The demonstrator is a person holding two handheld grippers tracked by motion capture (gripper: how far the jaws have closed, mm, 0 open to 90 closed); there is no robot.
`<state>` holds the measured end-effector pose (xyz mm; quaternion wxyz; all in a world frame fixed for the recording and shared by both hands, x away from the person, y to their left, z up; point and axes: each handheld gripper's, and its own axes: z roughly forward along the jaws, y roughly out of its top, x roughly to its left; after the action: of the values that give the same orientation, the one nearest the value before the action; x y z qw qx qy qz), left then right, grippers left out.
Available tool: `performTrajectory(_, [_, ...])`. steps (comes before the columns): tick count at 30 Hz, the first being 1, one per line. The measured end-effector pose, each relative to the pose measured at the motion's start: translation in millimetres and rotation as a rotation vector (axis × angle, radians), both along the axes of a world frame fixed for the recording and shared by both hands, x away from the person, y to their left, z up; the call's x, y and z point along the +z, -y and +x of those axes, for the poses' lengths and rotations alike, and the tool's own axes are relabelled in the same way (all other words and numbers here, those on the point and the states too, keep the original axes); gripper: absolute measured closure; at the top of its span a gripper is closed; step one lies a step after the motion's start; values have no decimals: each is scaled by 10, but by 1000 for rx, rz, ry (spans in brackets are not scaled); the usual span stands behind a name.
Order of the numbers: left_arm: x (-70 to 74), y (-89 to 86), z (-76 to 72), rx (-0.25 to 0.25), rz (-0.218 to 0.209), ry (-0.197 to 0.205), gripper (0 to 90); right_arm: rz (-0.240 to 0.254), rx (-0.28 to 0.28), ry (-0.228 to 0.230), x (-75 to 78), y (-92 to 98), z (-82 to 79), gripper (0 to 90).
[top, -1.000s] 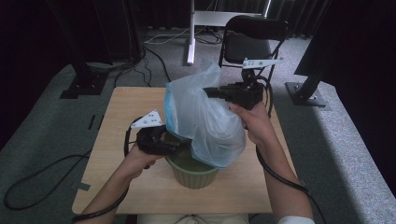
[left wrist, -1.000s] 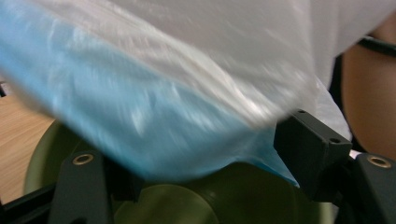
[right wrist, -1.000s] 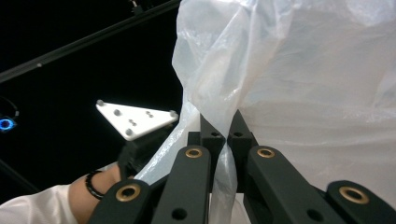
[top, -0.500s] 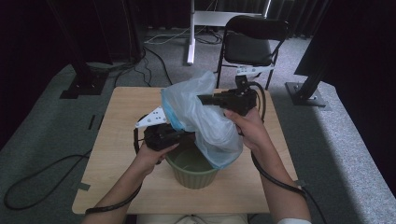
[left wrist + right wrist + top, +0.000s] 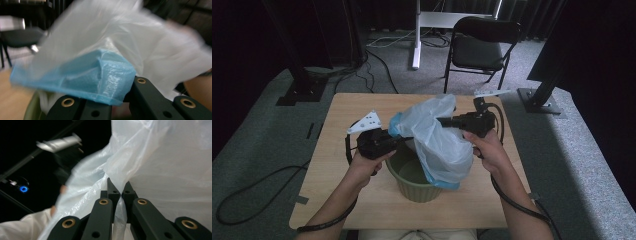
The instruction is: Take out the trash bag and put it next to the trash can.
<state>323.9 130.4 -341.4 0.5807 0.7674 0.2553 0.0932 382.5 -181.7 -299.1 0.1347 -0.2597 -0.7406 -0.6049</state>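
A translucent white plastic bag [image 5: 443, 142] with a light blue hem hangs over an olive-green round bin [image 5: 414, 181] near the table's front middle. My left gripper [image 5: 398, 141] is shut on the blue hem [image 5: 82, 75] at the bag's left side, just above the bin's rim; the folded hem hides its tips. My right gripper [image 5: 443, 121] reaches in from the right and is shut on a pinch of the thin film [image 5: 120, 185] high on the bag. The bag's lower part drapes over the bin's right rim. The bin's inside [image 5: 409, 170] shows bare on the left.
The wooden table [image 5: 342, 115] has bare room to the left, back and front of the bin. Behind it on the grey floor stand a black folding chair [image 5: 482, 47] and a white stand post [image 5: 417, 35]. A black cable [image 5: 242, 200] lies on the floor at left.
My right gripper has come down with the bag, which now hangs lower over the bin. My left gripper has closed on the bag's blue hem.
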Motion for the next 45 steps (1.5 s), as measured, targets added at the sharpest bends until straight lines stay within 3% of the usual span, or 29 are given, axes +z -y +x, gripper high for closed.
performTrajectory(1, [-42, -1, 8, 37, 24, 18, 782, 11, -4, 6, 38, 14, 3, 893])
performTrajectory(2, [-75, -18, 21, 43, 34, 23, 655, 27, 4, 3, 78, 28, 11, 893])
performTrajectory(4, [-114, -83, 53, 98, 28, -12, 486, 45, 5, 16, 171, 49, 21, 893])
performTrajectory(5, [-126, -127, 69, 102, 13, -33, 443, 59, 9, 15, 218, 60, 28, 893])
performTrajectory(9, [-157, -296, 132, 164, -4, -55, 347, 107, 33, 15, 363, 102, 55, 893])
performTrajectory(10, [-162, -325, 153, 139, -20, -66, 316, 113, 40, 26, 413, 102, 41, 893])
performTrajectory(15, [-190, -359, 242, 104, -70, -91, 295, 114, 83, 46, 475, 42, -34, 893])
performTrajectory(19, [-214, -283, 298, 90, -56, -107, 280, 127, 111, 46, 485, 19, -68, 892])
performTrajectory(22, [-219, -219, 299, 32, -83, -81, 320, 131, 113, 42, 472, 26, -69, 893])
performTrajectory(25, [-189, -178, 239, -20, -105, -40, 877, 132, 110, 34, 423, 54, -62, 892])
performTrajectory(28, [-115, -159, 159, -28, -100, -3, 900, 108, 75, 24, 319, 113, -62, 893])
performTrajectory(32, [47, -117, 79, -66, -143, 15, 900, 23, 17, 27, 150, 132, -74, 893])
performTrajectory(35, [167, 11, 52, -101, -166, 3, 900, -34, 30, 16, -7, 10, -72, 888])
performTrajectory(36, [192, 51, 48, -112, -166, -1, 900, -51, 42, 22, -48, -41, -77, 790])
performTrajectory(37, [228, 118, 44, -110, -167, -2, 900, -54, 62, 24, -73, -84, -83, 613])
performTrajectory(38, [250, 168, 46, -126, -171, -2, 900, -65, 110, 23, -105, -163, -98, 544])
performTrajectory(40, [287, 271, 51, -146, -174, -6, 900, -115, 111, 57, -133, -276, -143, 411])
performTrajectory(43, [311, 391, 64, -151, -168, -3, 900, -145, 119, 65, -167, -403, -165, 442])
performTrajectory(45, [315, 398, 81, -141, -184, -13, 900, -169, 125, 84, -181, -441, -175, 630])
